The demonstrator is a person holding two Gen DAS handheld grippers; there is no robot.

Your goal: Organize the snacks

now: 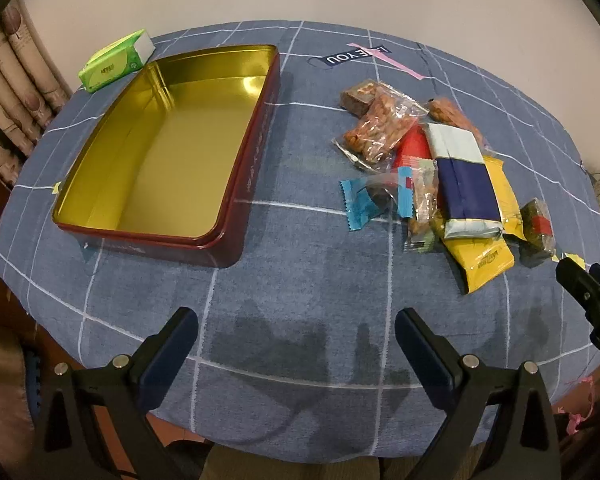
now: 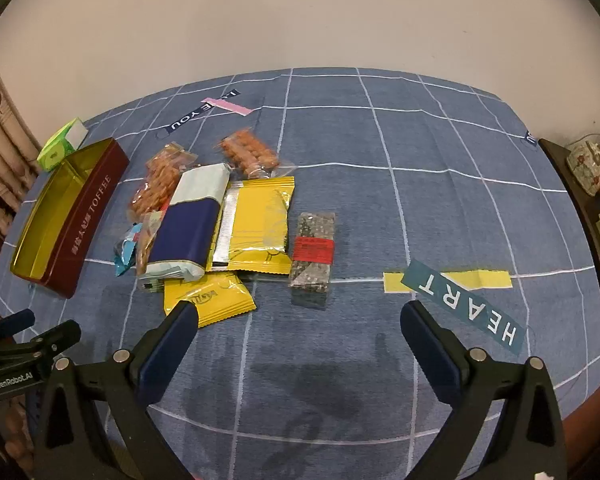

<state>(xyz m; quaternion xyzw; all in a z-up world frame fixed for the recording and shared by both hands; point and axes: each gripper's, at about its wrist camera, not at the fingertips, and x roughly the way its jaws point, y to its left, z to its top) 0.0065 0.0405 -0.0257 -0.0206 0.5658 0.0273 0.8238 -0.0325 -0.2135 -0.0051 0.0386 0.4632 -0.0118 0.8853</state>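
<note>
Snacks: I see the whole pile (image 2: 220, 216) lying loose on the tabletop, left of centre in the right wrist view and right of centre in the left wrist view. None of it is in the tin.
Pile contents: a blue and white pack (image 2: 188, 224) on top, two yellow packs (image 2: 260, 224) partly under and beside it, clear bags of orange-brown pieces (image 1: 380, 128) at the far side, a blue-ended candy wrapper (image 1: 360, 204) at the near left of the pile in the left view.
Stray piece: a dark bar with a red label (image 2: 313, 250) lies just beside the yellow packs, apart from the rest.
Tin: the red tin (image 1: 256, 152) with the gold inside sits open at the left of the left view, and I see nothing in it.
Progress: I judge the task not yet started; every snack is left to move, and the tin looks like the place for them.
Left tool: my left tool (image 1: 296, 328) is spread wide and holds nothing, above bare cloth at the lower middle of its view.
Right tool: my right tool (image 2: 300, 320) is also spread wide and empty, its left finger overlapping the near yellow pack (image 2: 216, 300) in the frame; I cannot tell whether it touches.
Tabletop: blue checked cloth (image 2: 420, 200) with word labels.
Further out: a green tissue pack (image 1: 116, 60) behind the tin, upper left.
</note>
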